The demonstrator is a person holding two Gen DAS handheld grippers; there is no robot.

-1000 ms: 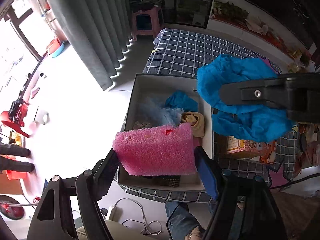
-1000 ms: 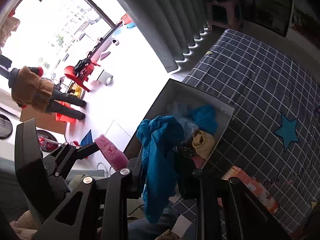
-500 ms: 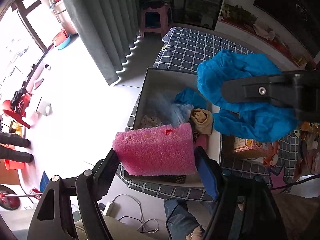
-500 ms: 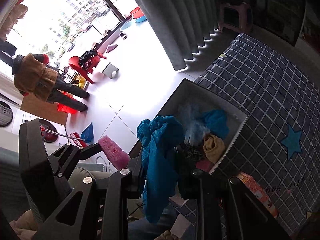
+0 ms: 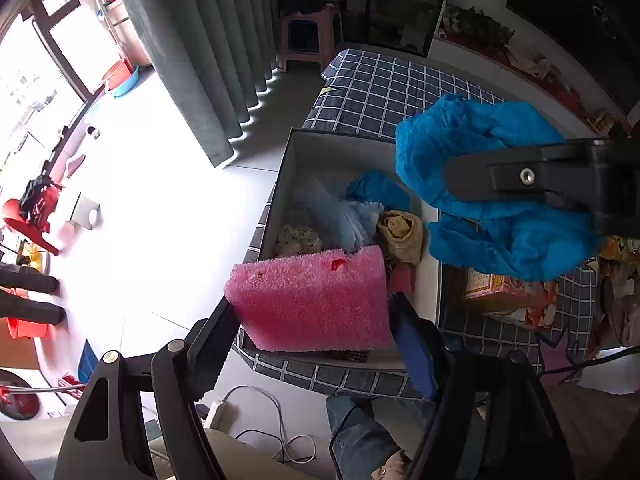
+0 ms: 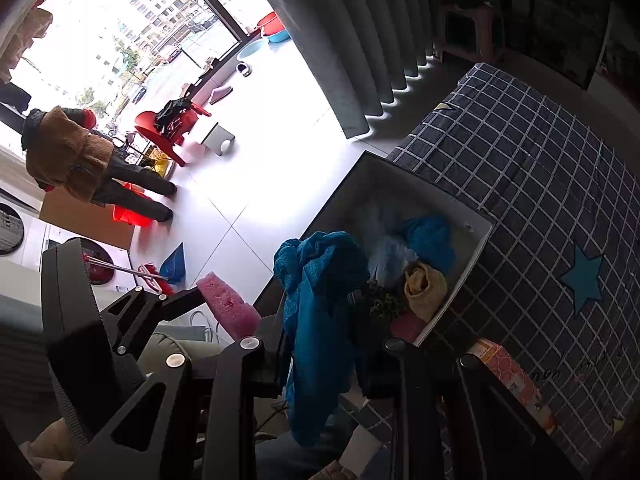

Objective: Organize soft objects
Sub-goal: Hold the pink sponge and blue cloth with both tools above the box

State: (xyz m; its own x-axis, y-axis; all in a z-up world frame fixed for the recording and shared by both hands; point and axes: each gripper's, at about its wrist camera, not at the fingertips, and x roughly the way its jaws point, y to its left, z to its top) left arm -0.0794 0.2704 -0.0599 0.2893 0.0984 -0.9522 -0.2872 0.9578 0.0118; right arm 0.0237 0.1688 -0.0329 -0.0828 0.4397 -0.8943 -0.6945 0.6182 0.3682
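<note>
My left gripper (image 5: 310, 316) is shut on a pink foam sponge (image 5: 312, 300), held in the air over the near end of a white box (image 5: 432, 280). The box stands on a checked cloth and holds a blue cloth (image 5: 378, 190), a pale blue fluffy piece (image 5: 340, 216) and a mustard cloth (image 5: 402, 232). My right gripper (image 6: 322, 364) is shut on a blue knitted cloth (image 6: 318, 312) that hangs from its jaws beside the box (image 6: 478, 248). In the left wrist view that blue cloth (image 5: 480, 196) bulges around the right gripper's black finger (image 5: 520, 178).
A checked table cloth (image 6: 540, 184) with a blue star (image 6: 582, 276) covers the table. An orange printed packet (image 5: 504, 292) lies right of the box. Grey curtains (image 5: 192, 52), a pink stool (image 5: 304, 36) and a bright tiled floor lie beyond. A person (image 6: 84, 164) stands far off.
Both grippers keep their grips. The box and table have slid a little to the right in the left wrist view and the views look slightly higher above the box.
</note>
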